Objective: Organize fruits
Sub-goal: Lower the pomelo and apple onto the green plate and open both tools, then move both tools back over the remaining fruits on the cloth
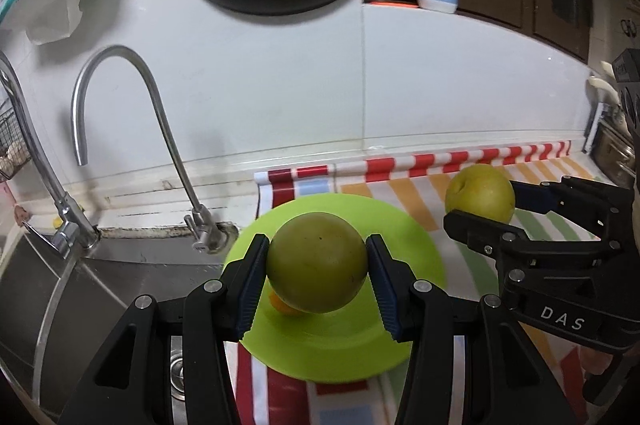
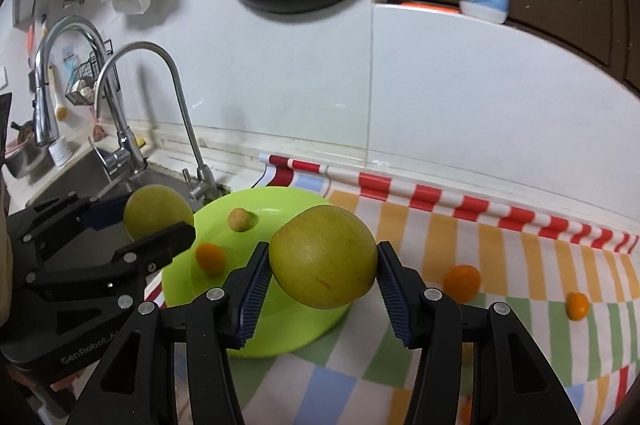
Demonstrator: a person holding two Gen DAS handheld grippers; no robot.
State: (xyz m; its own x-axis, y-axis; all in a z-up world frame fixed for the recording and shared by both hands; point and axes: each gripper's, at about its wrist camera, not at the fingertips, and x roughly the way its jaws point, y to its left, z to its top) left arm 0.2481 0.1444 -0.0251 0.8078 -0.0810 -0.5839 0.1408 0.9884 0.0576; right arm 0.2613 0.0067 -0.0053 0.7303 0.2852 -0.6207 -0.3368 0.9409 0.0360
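the left gripper (image 1: 318, 275) is part-way closed, its blue pads pressed on either side of a green pear (image 1: 317, 262), held up over the lime plate (image 1: 348, 349). just under that pear a bit of an orange fruit (image 1: 280, 305) peeks out on the plate. off to its right the right gripper (image 2: 323, 279) is clamped the same way on a yellow pear (image 2: 324, 257), hanging above the plate's near-right edge and the striped cloth (image 2: 500, 257). ahead-left of the right gripper, on the plate, lie a kumquat (image 2: 210, 257) and a small tan fruit (image 2: 239, 219). to its right, two more kumquats (image 2: 461, 283) sit apart on the cloth. the tap (image 1: 120, 129) and sink (image 1: 60, 289) lie left of both grippers.
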